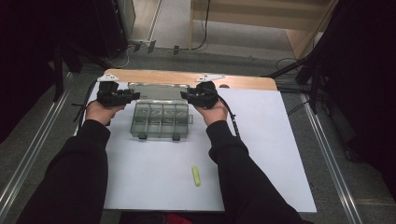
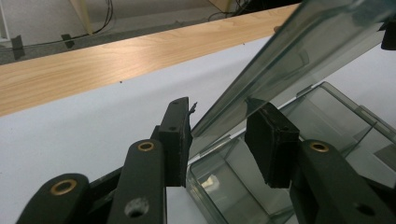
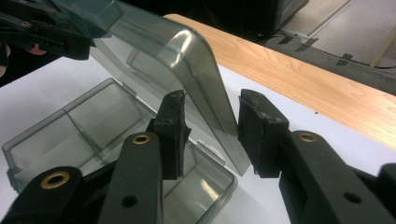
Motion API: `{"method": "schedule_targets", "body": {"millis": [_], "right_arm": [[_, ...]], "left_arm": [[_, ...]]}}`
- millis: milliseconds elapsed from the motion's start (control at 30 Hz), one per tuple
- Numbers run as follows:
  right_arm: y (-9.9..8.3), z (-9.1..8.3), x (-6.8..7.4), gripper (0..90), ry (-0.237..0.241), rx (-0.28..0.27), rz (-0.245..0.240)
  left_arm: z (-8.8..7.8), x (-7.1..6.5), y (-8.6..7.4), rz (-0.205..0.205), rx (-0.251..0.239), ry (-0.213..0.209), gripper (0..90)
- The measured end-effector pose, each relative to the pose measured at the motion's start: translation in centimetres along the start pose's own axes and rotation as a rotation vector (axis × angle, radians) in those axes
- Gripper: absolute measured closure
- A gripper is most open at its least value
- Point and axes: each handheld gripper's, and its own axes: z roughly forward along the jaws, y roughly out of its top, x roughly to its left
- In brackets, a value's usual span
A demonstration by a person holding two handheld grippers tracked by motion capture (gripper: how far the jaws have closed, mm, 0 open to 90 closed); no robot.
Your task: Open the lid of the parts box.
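Table [image 1: 261,140]: white top, bare wood strip [image 1: 187,77] along the far edge. On it: clear compartment box [image 1: 160,122], left of centre toward the far side, lid open; yellow-green marker [image 1: 196,175] near edge, centre-right, well apart from box.

the high view looks forward and down from above, far off; both gripper views sit close behind their fingers [image 2: 177,140], sharing the clear box [image 1: 161,119] at centre frame.

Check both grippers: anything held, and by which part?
The clear box's lid sits between both grippers' jaws, left gripper and right gripper at opposite side edges; no pad visibly presses it, so no firm hold.
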Motion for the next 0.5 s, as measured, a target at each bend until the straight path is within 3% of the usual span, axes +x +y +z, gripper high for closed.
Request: {"method": "schedule_targets", "body": {"millis": [500], "right_arm": [[-0.5,1.1,-0.6,64.9,-0.028,-0.006,0.023]], "left_arm": [[0.9,0.1,-0.2,0.003,-0.01,0.038,59.9]]}}
